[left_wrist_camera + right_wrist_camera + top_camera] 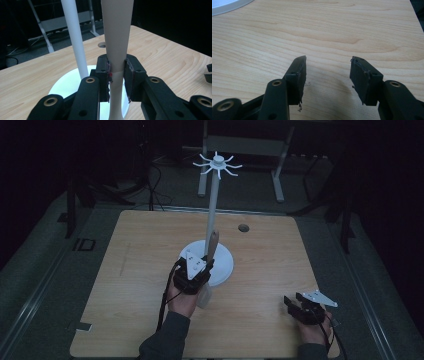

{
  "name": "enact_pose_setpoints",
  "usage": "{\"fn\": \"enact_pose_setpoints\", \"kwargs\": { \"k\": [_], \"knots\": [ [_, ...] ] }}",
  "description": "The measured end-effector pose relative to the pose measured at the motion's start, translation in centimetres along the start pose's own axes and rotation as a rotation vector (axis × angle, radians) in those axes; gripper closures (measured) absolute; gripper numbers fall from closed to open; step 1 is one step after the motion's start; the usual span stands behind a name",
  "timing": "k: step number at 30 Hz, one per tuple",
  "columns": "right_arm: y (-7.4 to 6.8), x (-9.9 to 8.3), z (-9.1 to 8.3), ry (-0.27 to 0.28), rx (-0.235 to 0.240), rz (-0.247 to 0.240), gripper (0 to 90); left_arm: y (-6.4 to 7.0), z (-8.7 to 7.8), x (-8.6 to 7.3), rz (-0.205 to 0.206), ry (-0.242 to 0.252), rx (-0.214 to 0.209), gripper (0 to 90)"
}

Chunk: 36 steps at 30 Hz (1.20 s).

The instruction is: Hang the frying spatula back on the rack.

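A: Bench (140, 270) layout?
B: White rack (215, 210) mid-bench: round base, tall pole, hooks on top. Looks built for hanging utensils.
A: Where's the utensil?
B: Pale wooden utensil handle (117, 37), upright just beside the pole, over the base. Left gripper (117, 75) has its fingers (103, 75) clamped on the narrow waist, probably to keep the top end free for a hook.
A: Right gripper (327, 72)?
B: Parked low near the bench's right corner, fingers apart, nothing between them.
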State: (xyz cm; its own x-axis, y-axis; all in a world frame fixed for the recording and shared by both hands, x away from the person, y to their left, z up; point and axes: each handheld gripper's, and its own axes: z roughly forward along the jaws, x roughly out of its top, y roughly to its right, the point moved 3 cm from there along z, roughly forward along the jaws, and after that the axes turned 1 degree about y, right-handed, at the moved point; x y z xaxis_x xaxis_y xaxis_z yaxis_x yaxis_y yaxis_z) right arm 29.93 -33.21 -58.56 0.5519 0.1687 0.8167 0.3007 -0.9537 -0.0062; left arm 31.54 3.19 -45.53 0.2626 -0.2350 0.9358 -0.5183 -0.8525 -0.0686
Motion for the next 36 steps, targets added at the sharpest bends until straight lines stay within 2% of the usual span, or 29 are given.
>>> {"fn": "enact_pose_setpoints", "kwargs": {
  "k": [14,23,33,36],
  "knots": [
    [0.0,0.0,0.0,0.003,-0.001,0.003,46.7,0.2,0.2,0.9,0.001,0.016,0.021,75.3],
    [0.0,0.0,0.0,0.004,0.000,0.007,46.6,0.2,0.0,1.8,0.006,0.048,0.045,75.3],
    [0.1,0.0,0.0,0.006,0.001,0.005,46.6,0.2,-0.2,3.3,0.039,0.077,0.106,75.3],
    [0.1,0.0,0.0,0.007,0.002,0.011,46.6,0.3,-0.2,3.9,0.035,0.084,0.118,75.3]
  ]
}}
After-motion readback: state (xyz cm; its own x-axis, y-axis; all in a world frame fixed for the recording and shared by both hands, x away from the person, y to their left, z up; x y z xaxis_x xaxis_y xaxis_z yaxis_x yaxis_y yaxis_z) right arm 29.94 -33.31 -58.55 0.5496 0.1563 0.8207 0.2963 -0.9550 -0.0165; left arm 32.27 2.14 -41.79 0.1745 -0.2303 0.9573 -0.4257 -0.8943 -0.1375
